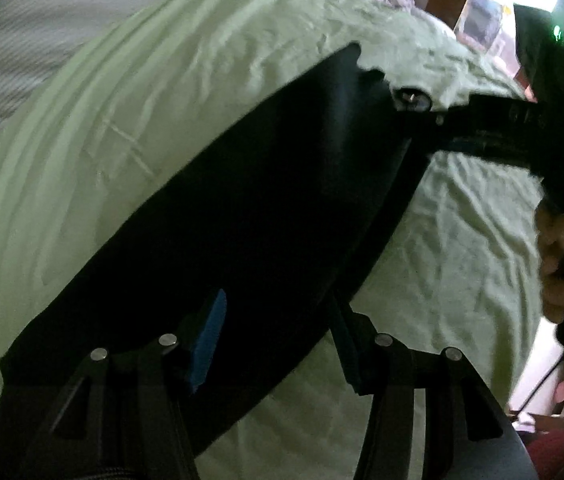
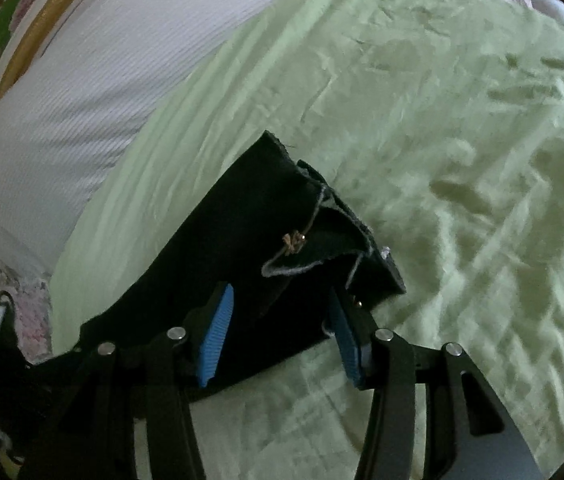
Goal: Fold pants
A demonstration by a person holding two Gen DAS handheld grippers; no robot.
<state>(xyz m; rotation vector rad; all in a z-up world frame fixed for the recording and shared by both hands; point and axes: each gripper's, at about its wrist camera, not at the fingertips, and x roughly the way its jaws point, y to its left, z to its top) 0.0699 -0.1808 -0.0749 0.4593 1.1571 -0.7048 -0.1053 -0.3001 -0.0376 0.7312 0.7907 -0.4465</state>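
Broadly, the green bedsheet [image 1: 142,128] fills both views and serves as the landmark here. On it lie the black pants [image 1: 222,208], stretched out as one long dark band, which to my eye means the legs are laid one on the other and the lengthwise fold is done (the dark cloth hides its layers, so this is a judgement). The crosswise folds look not yet made. At one end of the band on the sheet, the waist opening [image 2: 313,236] is rumpled, with a pale seam edge turned up. The left gripper [image 1: 278,320] stands over the pants with fingers spread and grasping nothing. The right gripper [image 2: 282,320] is likewise parted, its blue pads [image 2: 216,340] either side of the waist cloth, unclenched.
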